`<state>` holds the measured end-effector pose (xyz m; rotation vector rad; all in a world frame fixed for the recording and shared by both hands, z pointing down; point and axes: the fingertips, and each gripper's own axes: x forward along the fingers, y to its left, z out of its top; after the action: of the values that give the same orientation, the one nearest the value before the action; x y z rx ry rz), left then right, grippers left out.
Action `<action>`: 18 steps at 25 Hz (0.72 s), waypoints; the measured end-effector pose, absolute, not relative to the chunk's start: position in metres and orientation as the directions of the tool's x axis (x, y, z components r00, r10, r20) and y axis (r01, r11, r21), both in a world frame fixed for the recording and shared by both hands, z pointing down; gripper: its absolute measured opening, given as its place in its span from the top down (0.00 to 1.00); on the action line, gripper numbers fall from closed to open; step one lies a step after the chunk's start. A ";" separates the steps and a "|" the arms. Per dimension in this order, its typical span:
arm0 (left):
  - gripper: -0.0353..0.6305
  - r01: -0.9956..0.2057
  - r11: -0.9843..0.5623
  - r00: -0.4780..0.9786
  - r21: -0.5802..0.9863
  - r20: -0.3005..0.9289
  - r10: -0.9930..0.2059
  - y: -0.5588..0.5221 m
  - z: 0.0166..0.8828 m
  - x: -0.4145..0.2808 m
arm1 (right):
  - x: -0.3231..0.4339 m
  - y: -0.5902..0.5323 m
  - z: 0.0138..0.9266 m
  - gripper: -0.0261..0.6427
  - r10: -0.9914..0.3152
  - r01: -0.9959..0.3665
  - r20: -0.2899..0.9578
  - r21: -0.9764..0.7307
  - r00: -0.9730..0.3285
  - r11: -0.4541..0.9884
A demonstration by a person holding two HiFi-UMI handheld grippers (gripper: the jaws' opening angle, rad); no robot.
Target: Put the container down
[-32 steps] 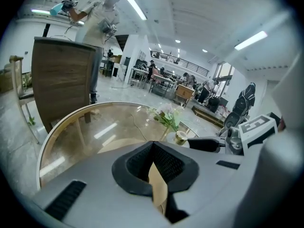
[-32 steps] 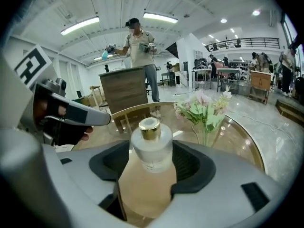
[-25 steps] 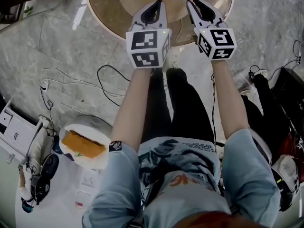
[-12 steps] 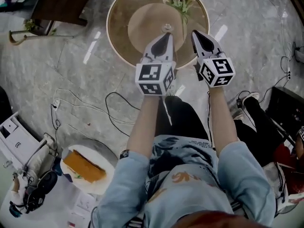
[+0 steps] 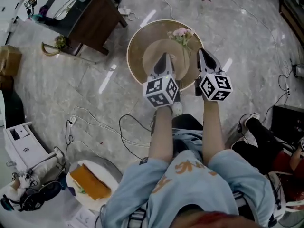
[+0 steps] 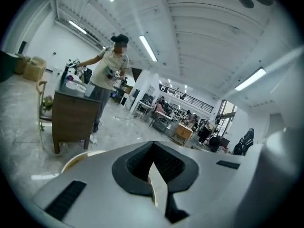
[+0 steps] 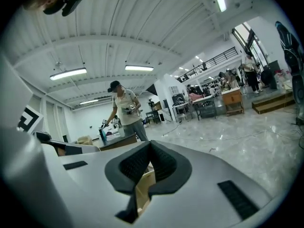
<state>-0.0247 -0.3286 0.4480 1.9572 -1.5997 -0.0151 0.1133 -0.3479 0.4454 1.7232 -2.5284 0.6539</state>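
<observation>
Looking steeply down, the head view shows a person's forearms reaching toward 12 o'clock over a round tabletop [image 5: 141, 38] that stands on a marble floor [image 5: 95, 89].

- **Left tongs** [image 5: 165, 57]: held above the tabletop near its centre. The left gripper view shows the jaws [image 6: 152, 147] closed against each other, with nothing gripped between the ribbed pads.
- **Right tongs** [image 5: 203, 52]: held just beside the left pair, at its 3 o'clock. The right gripper view shows these jaws [image 7: 150, 146] likewise pressed together and empty.
- **Container of pink flowers** [image 5: 181, 33]: stands on the tabletop at about 1 o'clock from its centre, between the two tong tips and beyond them. It is apart from both.
- **Surroundings:** a dark wooden desk [image 5: 92, 20] lies at 10 o'clock of the tabletop. Loose cables [image 5: 95, 123] trail over the floor at 8 o'clock. An orange slab [image 5: 90, 182] rests on a round white surface at 7 o'clock.
- **Beyond the desk:** both gripper views show another person [image 6: 113, 68] standing at it.
</observation>
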 end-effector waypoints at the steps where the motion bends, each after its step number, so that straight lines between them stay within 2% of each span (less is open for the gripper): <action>1: 0.91 -0.893 -0.095 0.265 0.440 0.342 -0.901 -0.328 0.433 -0.028 | 0.110 -0.349 0.429 0.94 -0.888 -0.892 0.223 -0.315 -0.401 0.324; 5: 0.91 -0.921 -0.151 0.253 0.360 0.257 -0.933 -0.332 0.376 -0.033 | 0.090 -0.360 0.366 0.94 -0.887 -0.890 0.141 -0.207 -0.439 0.407; 11: 0.91 -0.973 -0.187 0.210 0.139 0.181 -0.961 -0.335 0.321 -0.037 | 0.079 -0.362 0.301 0.94 -0.878 -0.880 0.066 -0.037 -0.475 0.473; 14: 0.91 -0.976 -0.187 0.200 0.107 0.117 -0.973 -0.341 0.291 -0.048 | 0.075 -0.361 0.275 0.94 -0.862 -0.862 0.021 0.009 -0.506 0.506; 18: 0.91 -0.983 -0.173 0.177 0.058 0.093 -0.980 -0.348 0.282 -0.056 | 0.081 -0.365 0.268 0.94 -0.865 -0.864 0.013 0.052 -0.501 0.501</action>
<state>-0.0558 -0.3485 0.2821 2.3281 -1.9496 0.0512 0.0815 -0.3652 0.2676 1.5489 -2.6891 -0.0600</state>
